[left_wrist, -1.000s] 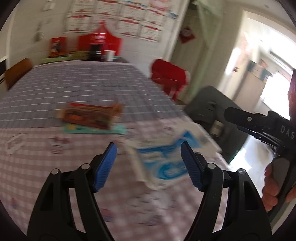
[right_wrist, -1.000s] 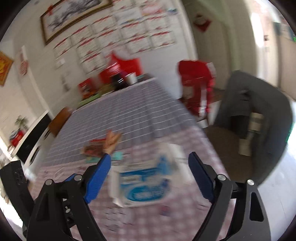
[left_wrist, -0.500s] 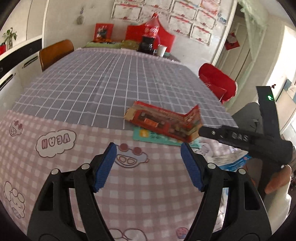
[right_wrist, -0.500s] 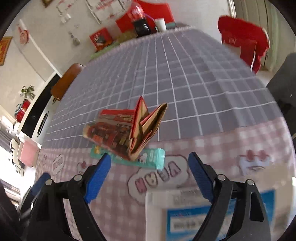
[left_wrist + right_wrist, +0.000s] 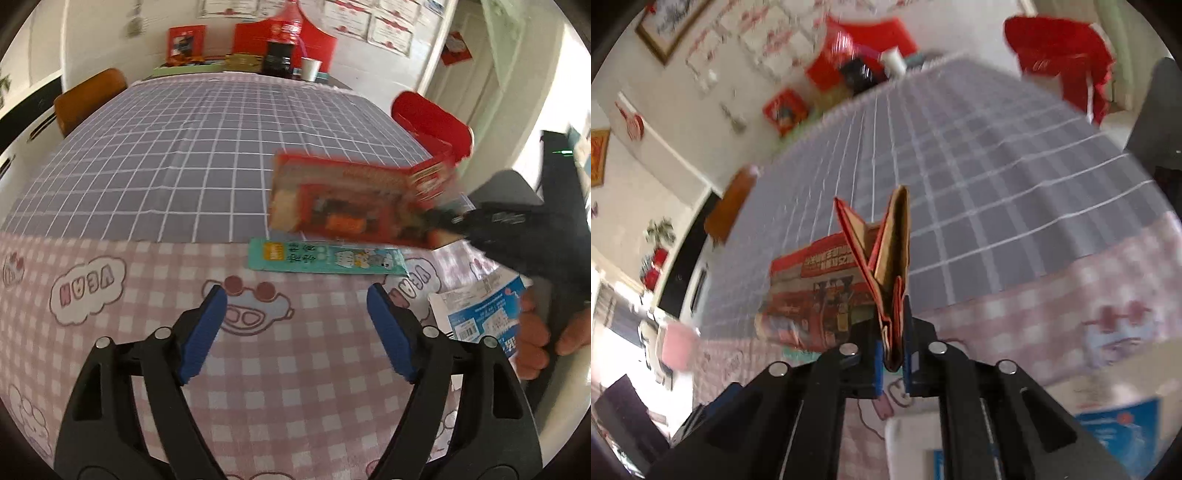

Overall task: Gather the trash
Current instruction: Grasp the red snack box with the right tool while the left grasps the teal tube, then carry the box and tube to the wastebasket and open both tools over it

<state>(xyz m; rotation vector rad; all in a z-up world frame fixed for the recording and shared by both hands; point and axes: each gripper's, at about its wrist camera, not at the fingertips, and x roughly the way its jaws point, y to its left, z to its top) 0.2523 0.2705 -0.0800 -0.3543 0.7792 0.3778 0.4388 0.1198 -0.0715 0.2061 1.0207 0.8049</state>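
While the left gripper (image 5: pixel 293 328) hung over the pink checked part of the tabletop (image 5: pixel 110 369), its blue fingers (image 5: pixel 203 332) were spreading wider and nothing was between them. Just past them, a flat teal wrapper (image 5: pixel 327 256) lay where the pink cloth met the grey checked cloth. Above it, a red snack box (image 5: pixel 354 201) looked lifted off the tabletop and blurry, with the right gripper (image 5: pixel 448 221) pinching its right end. A blue and white packet (image 5: pixel 484 314) lay near the right edge of the tabletop, next to a hand (image 5: pixel 535 332).

Seen from the right wrist, the right gripper (image 5: pixel 892 354) had its fingers (image 5: pixel 877 363) pressed together on a folded flap of the red snack box (image 5: pixel 827 295). The box hung out in front of them, over the seam of the two cloths. A corner of the blue and white packet (image 5: pixel 1119 424) showed low on the right.

The step in hand seemed to be picking up the first piece of trash. Next, the box probably had to go to a bin, but no bin could be seen. The left gripper looked ready for the teal wrapper. That one lay very flat, so it would likely need a careful pinch at its edge.
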